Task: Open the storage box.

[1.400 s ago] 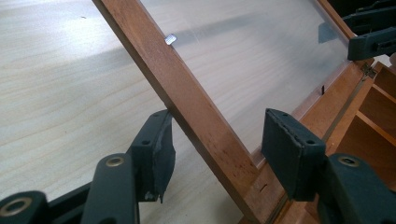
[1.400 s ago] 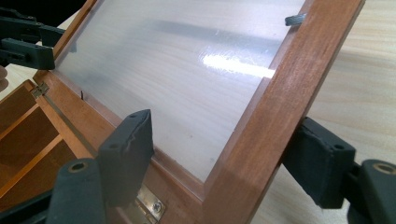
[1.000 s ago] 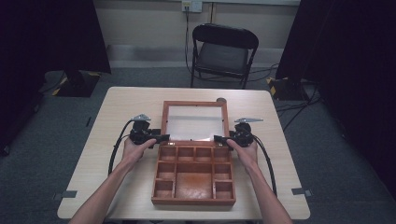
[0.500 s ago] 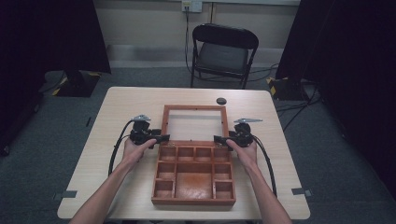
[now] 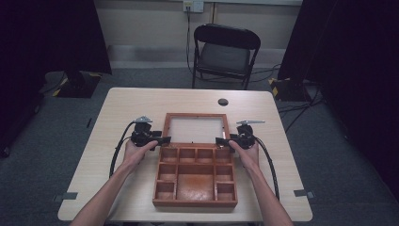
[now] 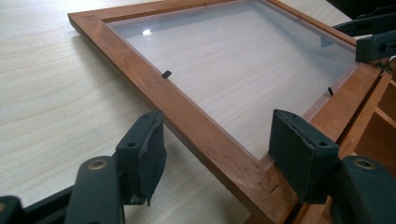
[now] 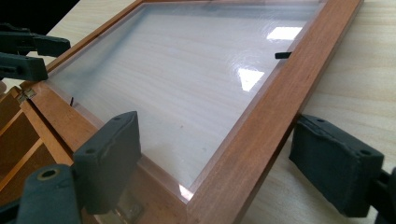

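Note:
A brown wooden box with several compartments sits on the table. Its glass-paned lid lies open and flat behind it. My left gripper straddles the lid's left rail near the hinge. In the left gripper view its jaws have just been opening, with the rail between them and one pad over the glass, clear of the wood. My right gripper straddles the right rail. Its jaws have also just been opening and stand apart from the rail on both sides.
A small black disc lies on the light wooden table behind the lid. A black folding chair stands beyond the far edge. Cables trail from both grippers along the person's forearms.
The lid has swung back and down from a raised tilt to lie flat on the table, uncovering the black disc. Both hands stayed at the lid's sides.

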The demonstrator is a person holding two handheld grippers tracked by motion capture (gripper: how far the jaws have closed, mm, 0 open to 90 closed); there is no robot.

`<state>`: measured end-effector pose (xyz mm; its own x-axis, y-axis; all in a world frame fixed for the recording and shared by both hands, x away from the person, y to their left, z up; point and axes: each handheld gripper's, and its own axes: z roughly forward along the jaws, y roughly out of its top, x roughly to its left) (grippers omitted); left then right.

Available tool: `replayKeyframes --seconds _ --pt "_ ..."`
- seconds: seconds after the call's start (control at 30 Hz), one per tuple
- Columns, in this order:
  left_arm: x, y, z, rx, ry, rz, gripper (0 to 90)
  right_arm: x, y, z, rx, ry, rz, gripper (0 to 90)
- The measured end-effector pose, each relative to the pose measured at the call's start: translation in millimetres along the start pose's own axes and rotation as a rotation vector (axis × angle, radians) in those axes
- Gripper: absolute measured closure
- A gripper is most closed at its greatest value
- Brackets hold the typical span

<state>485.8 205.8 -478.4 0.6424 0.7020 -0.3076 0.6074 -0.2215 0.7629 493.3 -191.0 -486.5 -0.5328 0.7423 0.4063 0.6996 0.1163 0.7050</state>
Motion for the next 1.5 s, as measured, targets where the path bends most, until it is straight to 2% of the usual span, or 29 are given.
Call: replayKeyframes --seconds 0.07,0.13,0.2,0.27,0.37,0.4,0.57,0.6,0.7,0.77,0.8,0.87,0.9,0.93,1.0,1.1,1.17,1.23,1.27,1.3,1.33,1.4,1.43,1.47,1.5 --pt "-0.6 0.3 -0.9 -0.001 0.013 -0.001 33.7 0.4 -0.1 -0.2 0.000 -0.004 0.001 15.0" --pt "-1.4 1.4 -3.5 0.004 0.028 0.013 31.2 2.8 1.4 -4.4 -0.010 -0.045 -0.031 18.0" --pt "-1.5 2.0 -5.6 0.003 0.032 0.017 30.5 3.2 2.1 -6.0 -0.012 -0.047 -0.036 17.9" --pt "-2.8 3.2 -10.0 -0.009 0.038 0.014 29.2 5.5 4.2 -14.2 -0.030 -0.049 -0.041 17.9" --pt "-4.3 3.6 -13.5 -0.002 0.048 0.023 27.3 8.1 5.3 -20.2 -0.034 -0.046 -0.051 17.6" --pt "-5.7 2.8 -18.0 0.006 0.050 0.031 26.4 11.0 5.5 -25.9 -0.029 -0.054 -0.070 17.4" --pt "-9.7 0.5 -28.2 0.003 0.062 0.043 25.5 17.1 2.5 -38.5 -0.044 -0.077 -0.106 17.5" --pt "-11.6 -0.6 -34.4 0.006 0.072 0.060 25.2 18.1 -1.3 -45.2 -0.049 -0.091 -0.120 16.6" --pt "-12.3 -2.2 -41.7 0.010 0.075 0.071 24.4 17.9 -6.1 -52.5 -0.045 -0.091 -0.115 15.9" --pt "-12.5 -6.5 -48.1 0.002 0.079 0.068 24.2 17.8 -13.3 -62.7 -0.037 -0.112 -0.123 15.0" --pt "-11.8 -9.4 -51.1 0.014 0.086 0.077 24.2 17.9 -16.2 -66.8 -0.036 -0.123 -0.125 15.1" --pt "-8.6 -18.6 -59.4 0.025 0.112 0.070 23.4 17.3 -22.2 -75.2 -0.041 -0.122 -0.118 15.0" --pt "-8.6 -18.6 -59.4 0.025 0.112 0.070 22.9 17.3 -22.2 -75.2 -0.041 -0.122 -0.118 15.0" --pt "-5.8 -23.4 -65.4 0.037 0.138 0.071 22.4 16.3 -28.6 -84.1 -0.040 -0.122 -0.088 15.7" --pt "-3.1 -27.7 -71.8 0.038 0.152 0.067 22.0 15.0 -34.1 -90.2 -0.036 -0.106 -0.067 16.3" --pt "-0.7 -32.0 -77.6 0.044 0.154 0.065 19.5 13.9 -44.1 -100.3 -0.016 -0.135 -0.073 15.9" --pt "2.1 -37.1 -82.9 0.063 0.174 0.070 18.3 12.9 -47.6 -103.8 -0.016 -0.143 -0.074 15.9" --pt "2.8 -43.2 -86.6 0.075 0.199 0.063 18.7 8.7 -57.6 -112.6 -0.009 -0.177 -0.072 14.9" --pt "3.8 -52.9 -93.1 0.073 0.206 0.071 18.9 7.6 -61.2 -115.5 0.001 -0.194 -0.070 14.9" --pt "3.8 -52.9 -93.1 0.073 0.206 0.071 18.7 7.6 -61.2 -115.5 0.001 -0.194 -0.070 14.9" --pt "6.4 -61.4 -97.1 0.069 0.196 0.052 18.1 3.9 -71.8 -121.2 0.026 -0.224 -0.073 14.9" --pt "10.5 -64.7 -98.8 0.099 0.213 0.056 18.0 0.0 -79.8 -124.1 0.048 -0.263 -0.073 14.9" --pt "10.5 -64.7 -98.8 0.099 0.213 0.056 18.3 0.0 -79.8 -124.1 0.048 -0.263 -0.073 14.9" --pt "14.6 -68.0 -99.4 0.117 0.246 0.067 19.6 -7.2 -89.2 -125.7 0.057 -0.302 -0.059 14.9" --pt "16.5 -70.3 -97.7 0.136 0.260 0.067 20.1 -9.2 -91.6 -125.7 0.060 -0.314 -0.052 14.9"
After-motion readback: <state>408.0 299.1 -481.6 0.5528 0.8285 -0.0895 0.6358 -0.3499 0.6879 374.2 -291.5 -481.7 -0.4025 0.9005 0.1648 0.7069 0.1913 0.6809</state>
